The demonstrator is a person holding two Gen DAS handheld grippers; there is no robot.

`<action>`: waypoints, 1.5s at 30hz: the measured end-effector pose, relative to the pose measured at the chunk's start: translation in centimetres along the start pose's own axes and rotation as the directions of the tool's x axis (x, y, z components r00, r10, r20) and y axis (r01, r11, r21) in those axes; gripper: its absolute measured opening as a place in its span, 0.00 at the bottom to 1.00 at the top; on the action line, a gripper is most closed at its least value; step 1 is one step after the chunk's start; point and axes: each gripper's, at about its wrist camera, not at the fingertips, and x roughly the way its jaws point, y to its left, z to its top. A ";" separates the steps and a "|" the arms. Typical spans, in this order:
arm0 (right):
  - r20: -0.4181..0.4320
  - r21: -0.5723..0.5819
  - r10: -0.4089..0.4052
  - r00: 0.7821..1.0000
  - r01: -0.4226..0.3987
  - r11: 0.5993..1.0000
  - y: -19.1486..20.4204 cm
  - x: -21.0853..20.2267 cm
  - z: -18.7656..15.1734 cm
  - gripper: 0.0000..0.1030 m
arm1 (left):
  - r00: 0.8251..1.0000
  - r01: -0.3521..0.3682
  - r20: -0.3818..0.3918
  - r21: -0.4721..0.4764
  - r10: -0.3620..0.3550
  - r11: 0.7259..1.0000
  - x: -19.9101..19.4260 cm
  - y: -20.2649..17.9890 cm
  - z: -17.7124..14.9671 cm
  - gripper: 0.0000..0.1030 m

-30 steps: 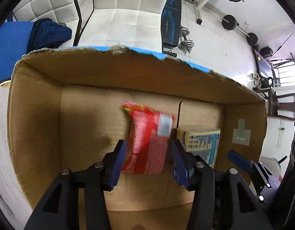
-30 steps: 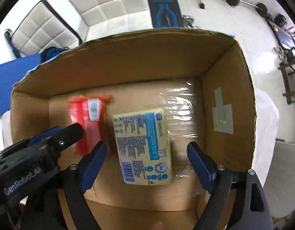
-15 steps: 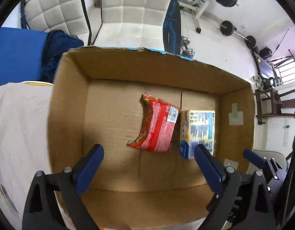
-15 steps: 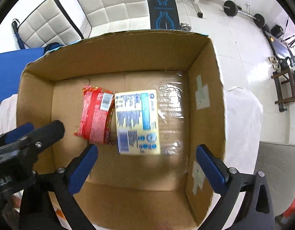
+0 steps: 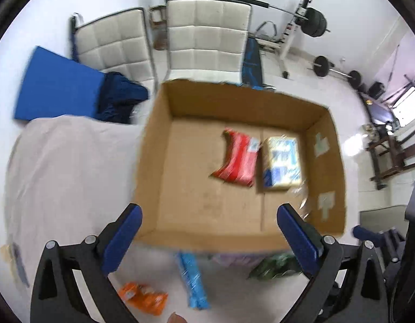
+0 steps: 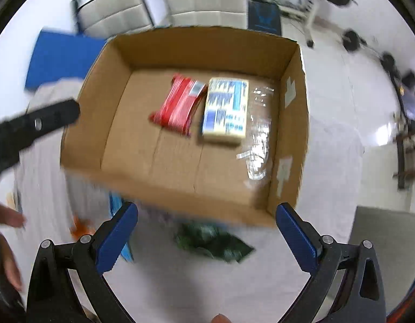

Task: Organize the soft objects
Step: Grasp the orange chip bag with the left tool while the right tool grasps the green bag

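Both grippers, left gripper (image 5: 208, 231) and right gripper (image 6: 207, 231), have risen, fingers wide; red packet (image 5: 235, 160) apparently stays boxed.

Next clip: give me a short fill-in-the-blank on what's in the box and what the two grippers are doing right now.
1. The cardboard box holds ____ packets.
2. In the box, the red packet lies to the ____ of the yellow and blue packet.
3. The left gripper and the right gripper are both ____ and hold nothing.
4. The dark green packet lies ____ the box, on the white cloth.

Missing words: two; left; open; outside
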 end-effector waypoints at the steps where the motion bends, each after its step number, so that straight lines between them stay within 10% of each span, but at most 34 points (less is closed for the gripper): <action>1: -0.009 -0.036 -0.016 1.000 0.016 0.999 0.3 0.4 -1.1 1.00 | 1.000 -0.025 0.008 -0.012 0.025 1.000 -0.4 0.3 -1.4 1.00; 13: -0.034 -0.429 -0.319 0.947 0.274 0.861 4.5 11.1 -8.5 0.99 | 0.961 -0.149 -0.264 -0.232 0.085 0.961 5.8 4.9 -16.2 1.00; 18: -0.011 -0.444 -0.418 0.908 0.370 0.816 4.5 13.0 -8.8 0.81 | 0.941 -0.180 -0.333 -0.346 0.059 0.921 7.6 7.8 -19.4 1.00; 20: -0.039 -0.418 -0.396 0.918 0.345 0.841 4.3 12.6 -8.6 0.50 | 0.935 -0.175 -0.353 -0.424 0.016 0.889 8.0 9.4 -20.4 1.00; 23: -0.149 -0.329 -0.343 0.927 0.280 0.902 3.0 11.9 -8.3 0.33 | 0.927 -0.165 -0.371 -0.541 -0.059 0.825 8.8 12.2 -21.5 1.00; 28: -0.308 -0.059 -0.082 0.948 0.067 0.996 0.1 11.0 -9.3 0.33 | 0.921 -0.130 -0.352 -0.681 -0.166 0.720 10.3 16.0 -22.5 1.00; 32: -0.362 0.128 0.093 0.928 -0.049 0.991 -1.8 11.0 -10.8 0.33 | 0.908 -0.128 -0.366 -0.705 -0.203 0.697 12.3 17.5 -22.0 1.00; 36: -0.377 0.184 0.151 0.914 -0.085 0.979 -2.0 11.4 -12.4 0.33 | 0.906 -0.127 -0.379 -0.670 -0.190 0.732 13.4 17.0 -20.8 0.95; 38: -0.382 0.209 0.172 0.908 -0.096 0.973 -2.1 12.3 -13.5 0.34 | 0.907 -0.117 -0.390 -0.598 -0.160 0.793 13.6 15.6 -19.5 0.77; 45: -0.355 0.249 0.205 0.912 -0.119 0.961 -2.7 13.1 -14.1 0.58 | 0.913 -0.125 -0.408 -0.252 0.011 0.960 13.9 9.0 -17.2 0.72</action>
